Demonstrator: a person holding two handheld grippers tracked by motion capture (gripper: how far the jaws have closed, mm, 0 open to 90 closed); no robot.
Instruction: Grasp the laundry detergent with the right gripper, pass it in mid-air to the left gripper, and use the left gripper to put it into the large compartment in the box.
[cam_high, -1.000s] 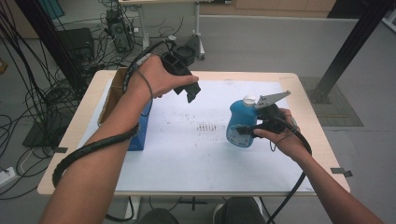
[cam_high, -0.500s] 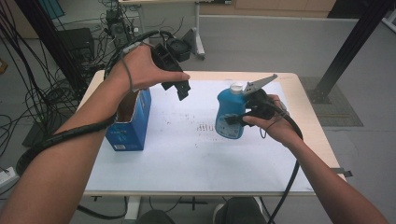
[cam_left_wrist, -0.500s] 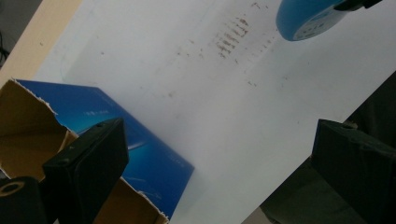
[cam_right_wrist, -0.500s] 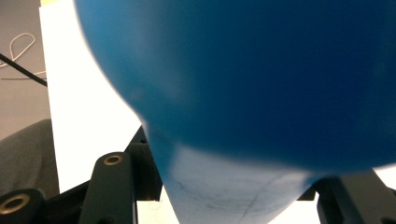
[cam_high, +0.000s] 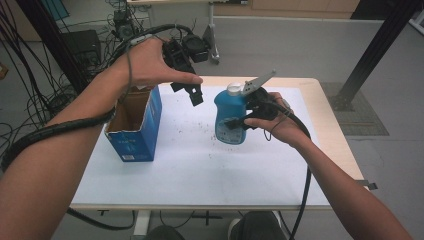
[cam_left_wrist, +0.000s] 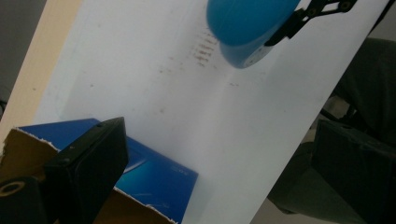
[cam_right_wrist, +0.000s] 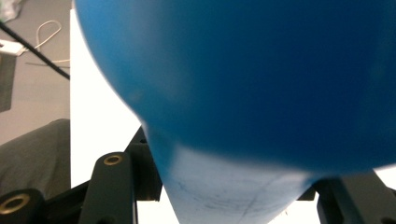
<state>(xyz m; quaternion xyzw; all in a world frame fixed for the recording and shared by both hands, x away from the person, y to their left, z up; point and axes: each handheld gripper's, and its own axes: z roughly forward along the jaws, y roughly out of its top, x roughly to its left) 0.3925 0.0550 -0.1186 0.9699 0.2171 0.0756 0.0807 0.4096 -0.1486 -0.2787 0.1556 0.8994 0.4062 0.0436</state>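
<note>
On the left of the white table stands an open blue cardboard box. Its top flaps are torn open, and I cannot tell what is inside. The left gripper hangs in the air just past the box, up above the table. It holds nothing. From these pictures I cannot tell if its jaws are spread or pressed together.

To the right, the right gripper pinches a blue bottle with a white cap. The bottle is lifted off the table and stands almost upright, well apart from the box.

So the picking up looks done. I think the bottle goes into the box. If so, carrying it over and lowering it in are left.
</note>
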